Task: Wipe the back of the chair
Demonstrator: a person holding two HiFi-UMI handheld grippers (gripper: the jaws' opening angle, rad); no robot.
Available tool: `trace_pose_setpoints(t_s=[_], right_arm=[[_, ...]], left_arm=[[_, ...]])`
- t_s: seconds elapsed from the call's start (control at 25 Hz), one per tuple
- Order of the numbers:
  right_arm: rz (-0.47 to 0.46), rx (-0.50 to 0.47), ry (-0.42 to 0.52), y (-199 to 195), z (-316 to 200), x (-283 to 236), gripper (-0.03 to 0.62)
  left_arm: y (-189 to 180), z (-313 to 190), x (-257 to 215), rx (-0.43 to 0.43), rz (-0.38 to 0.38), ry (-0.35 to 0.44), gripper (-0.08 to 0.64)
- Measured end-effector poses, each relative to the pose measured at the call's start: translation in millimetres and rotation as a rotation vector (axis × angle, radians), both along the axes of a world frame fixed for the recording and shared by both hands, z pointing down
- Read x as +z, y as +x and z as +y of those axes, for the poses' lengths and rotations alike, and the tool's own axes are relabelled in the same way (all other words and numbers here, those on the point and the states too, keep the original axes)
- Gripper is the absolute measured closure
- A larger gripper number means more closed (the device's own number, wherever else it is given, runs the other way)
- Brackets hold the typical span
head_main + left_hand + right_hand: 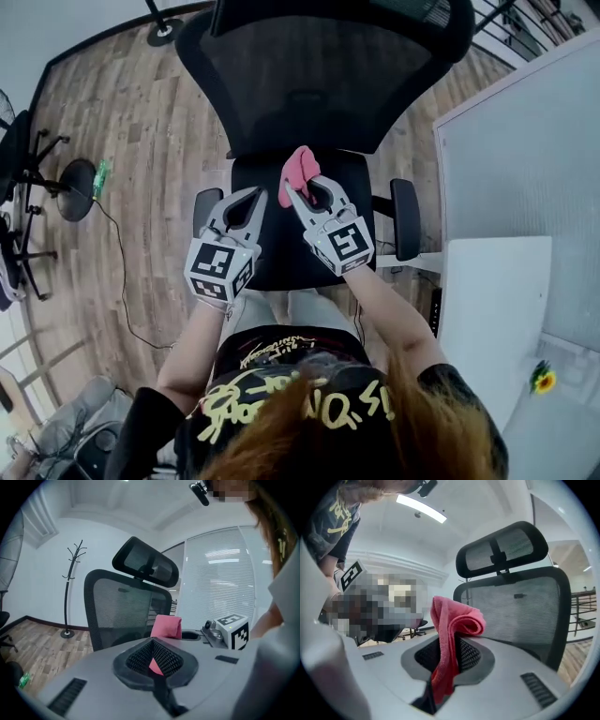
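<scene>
A black mesh office chair stands in front of me, its backrest [319,84] [124,613] [525,611] facing me and its headrest [146,568] [501,548] above. Both grippers hover over the seat [279,246]. My right gripper [305,187] [447,663] is shut on a folded pink cloth [300,169] [452,630] [167,626], which sticks up past the jaws, just short of the backrest's lower edge. To its left, my left gripper [255,195] [153,657] is shut with nothing in it.
Armrests [405,217] flank the seat. A white desk [487,309] and a grey partition [525,159] stand at the right. On the wooden floor at the left are a fan base [77,189], a cable and another chair [19,159]. A coat stand [74,588] stands behind.
</scene>
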State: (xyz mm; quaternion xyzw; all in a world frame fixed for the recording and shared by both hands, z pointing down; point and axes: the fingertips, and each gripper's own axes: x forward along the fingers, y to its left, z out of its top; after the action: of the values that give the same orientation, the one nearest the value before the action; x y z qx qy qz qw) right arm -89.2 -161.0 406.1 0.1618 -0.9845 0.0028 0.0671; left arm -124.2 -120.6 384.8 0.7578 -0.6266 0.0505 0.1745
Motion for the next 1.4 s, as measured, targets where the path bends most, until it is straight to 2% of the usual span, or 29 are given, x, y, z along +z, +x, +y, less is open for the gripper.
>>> trace_pose_setpoints(t_s=[0.4,0.56,0.92,1.08,1.4], right_arm=[[-0.073,0.055,0.052,27,-3,-74,0.531],[-0.104,0.056,0.092,33,-11,-104,0.531],[-0.181,0.074,0.113,55,-15,-165,0.531],[-0.209,0.107,0.074,66,-21,-175,0.531],[-0.229,0.149,0.085,81,-19,-177,0.531]], left_arm=[[22,-6,-65,0.114,-0.003,0.084,0.566],[25,-14,-91,0.140,-0.043,0.129,0.566],[25,-16,-138,0.168,-0.096,0.222,0.566],[27,-19,-152,0.165,-0.097,0.257,0.566],[33,-17,-162,0.167,-0.120,0.285,0.566]])
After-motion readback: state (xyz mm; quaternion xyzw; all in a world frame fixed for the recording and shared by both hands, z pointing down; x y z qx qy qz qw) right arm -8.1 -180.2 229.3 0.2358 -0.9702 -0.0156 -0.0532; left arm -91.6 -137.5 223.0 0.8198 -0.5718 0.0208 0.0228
